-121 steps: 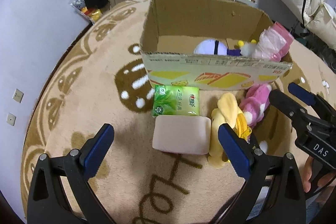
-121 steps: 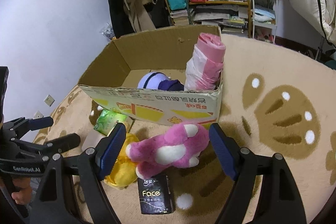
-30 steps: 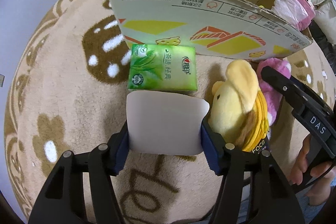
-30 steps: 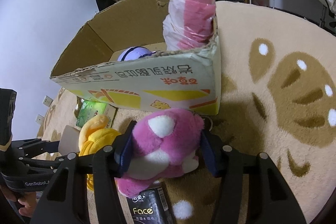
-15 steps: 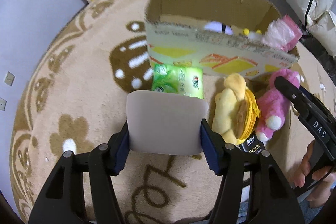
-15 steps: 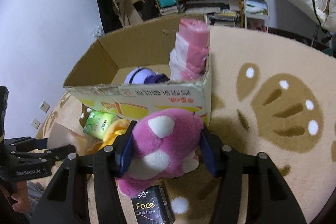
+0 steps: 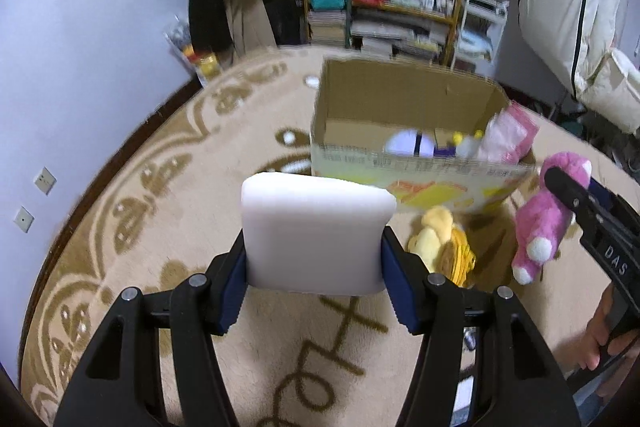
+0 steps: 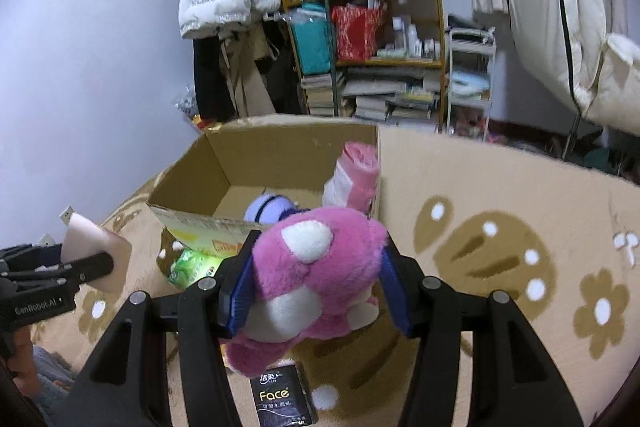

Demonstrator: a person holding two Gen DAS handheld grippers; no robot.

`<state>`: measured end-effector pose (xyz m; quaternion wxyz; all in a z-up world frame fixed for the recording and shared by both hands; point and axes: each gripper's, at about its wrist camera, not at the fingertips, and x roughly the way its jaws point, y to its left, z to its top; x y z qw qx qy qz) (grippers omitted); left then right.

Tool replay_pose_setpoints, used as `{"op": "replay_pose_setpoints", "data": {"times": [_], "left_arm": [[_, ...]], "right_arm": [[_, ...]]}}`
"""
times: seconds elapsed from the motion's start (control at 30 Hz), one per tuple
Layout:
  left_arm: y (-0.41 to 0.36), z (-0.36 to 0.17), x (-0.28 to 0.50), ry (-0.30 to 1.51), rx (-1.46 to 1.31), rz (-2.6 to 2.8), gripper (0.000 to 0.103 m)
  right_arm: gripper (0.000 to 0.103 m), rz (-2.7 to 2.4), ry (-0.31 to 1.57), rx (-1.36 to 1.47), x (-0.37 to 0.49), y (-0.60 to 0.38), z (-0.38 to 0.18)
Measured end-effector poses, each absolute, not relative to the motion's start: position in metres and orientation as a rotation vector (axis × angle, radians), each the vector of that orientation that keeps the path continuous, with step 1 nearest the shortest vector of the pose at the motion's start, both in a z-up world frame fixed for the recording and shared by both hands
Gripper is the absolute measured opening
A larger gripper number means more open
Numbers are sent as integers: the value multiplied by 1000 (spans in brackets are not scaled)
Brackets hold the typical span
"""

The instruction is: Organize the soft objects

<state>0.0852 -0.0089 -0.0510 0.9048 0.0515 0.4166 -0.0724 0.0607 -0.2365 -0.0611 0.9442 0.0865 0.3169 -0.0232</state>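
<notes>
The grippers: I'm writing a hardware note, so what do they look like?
Both are black plastic. The left gripper and right gripper each have two angular arms with silver screws and blue pads on the jaws. White lettering reads "GenRobot.AI" on the left body and "DAS" on the right. A bare hand grips the right handle.

Three plush toys [image 8: 308,279] [image 7: 440,243] [image 8: 268,207], two tissue packs [image 8: 284,401] [image 8: 192,265], one foam block [image 7: 316,235], one cardboard box [image 7: 400,107], one pink roll [image 8: 356,175].
</notes>
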Motion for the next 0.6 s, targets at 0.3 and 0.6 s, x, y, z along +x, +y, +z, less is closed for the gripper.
{"op": "replay_pose_setpoints", "data": {"times": [0.3,0.6], "left_arm": [[-7,-15,74,639,90,-134,59],[-23,10,79,514,125,-147,59]], "right_arm": [[58,-32,516,142,51,-227,-28],[58,-42,425,125,55,-227,-9]]}}
